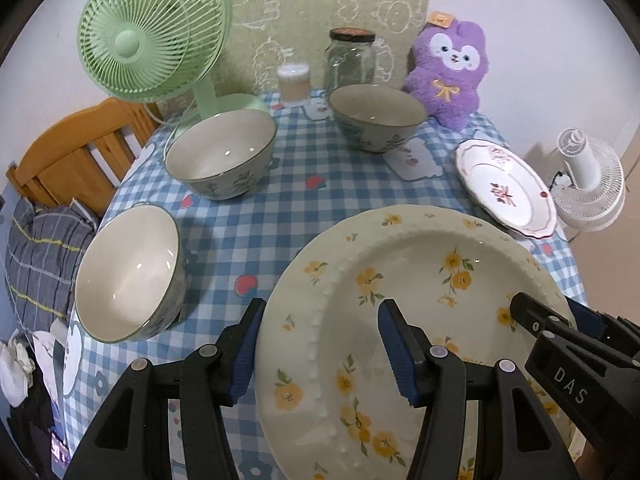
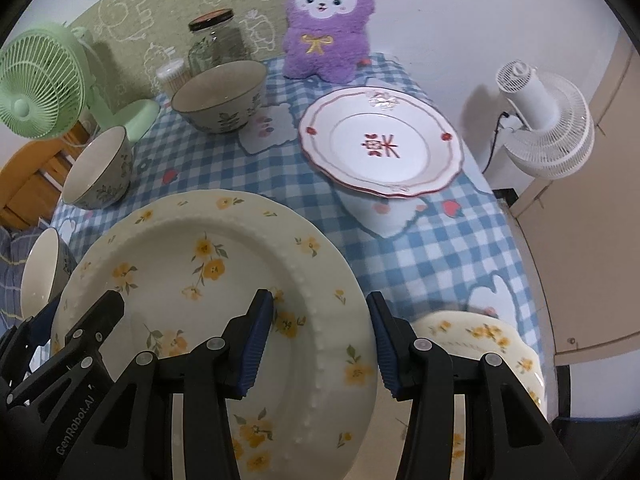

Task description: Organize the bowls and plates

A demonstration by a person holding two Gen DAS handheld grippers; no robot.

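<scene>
A cream plate with yellow flowers is held above the table between both grippers. My left gripper straddles its left rim, one finger under and one over. My right gripper straddles its right rim the same way. A second yellow-flowered plate lies on the table below the right gripper. A white plate with red pattern sits at the right, seemingly on another plate. Three floral bowls stand on the left and back.
The table has a blue checked cloth. A green fan, a glass jar, a small container and a purple plush stand at the back. A white fan stands off the table's right. A wooden chair is left.
</scene>
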